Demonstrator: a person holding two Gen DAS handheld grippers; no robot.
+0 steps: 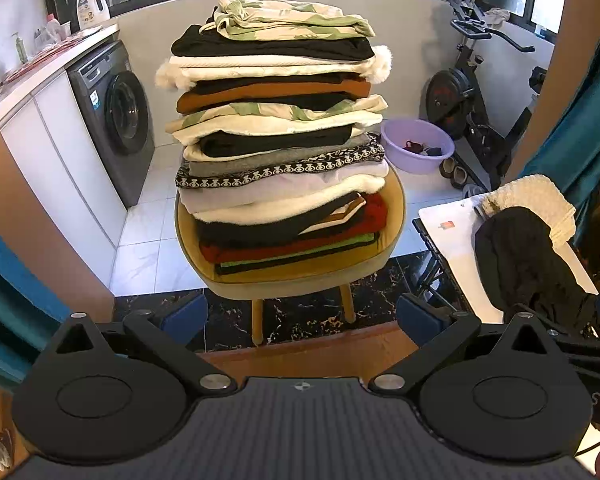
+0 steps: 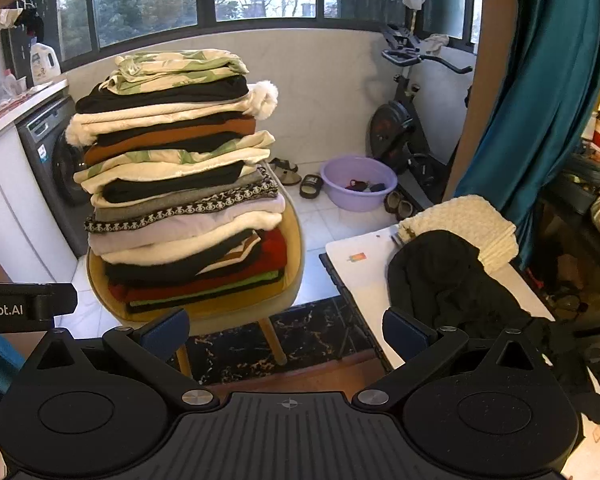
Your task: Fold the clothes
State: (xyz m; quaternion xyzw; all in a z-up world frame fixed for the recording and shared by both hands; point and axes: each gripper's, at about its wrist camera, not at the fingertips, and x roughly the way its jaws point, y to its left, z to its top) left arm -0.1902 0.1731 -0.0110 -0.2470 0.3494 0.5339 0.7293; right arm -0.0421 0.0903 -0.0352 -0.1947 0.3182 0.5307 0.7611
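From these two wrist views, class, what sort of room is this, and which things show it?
Probably a home laundry balcony or utility room: a front-loading washing machine under a counter, a detergent jug above it, and a tall stack of folded clothes on a yellow chair.

Soft cloth stack point(image 1: 276, 152); glossy plastic basin point(image 1: 418, 148); knobbly cream towel point(image 2: 464, 224).

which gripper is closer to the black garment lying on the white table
Right. The right gripper has its right finger beside the black garment on the white table. The left gripper faces the chair, with the garment farther off to its right.
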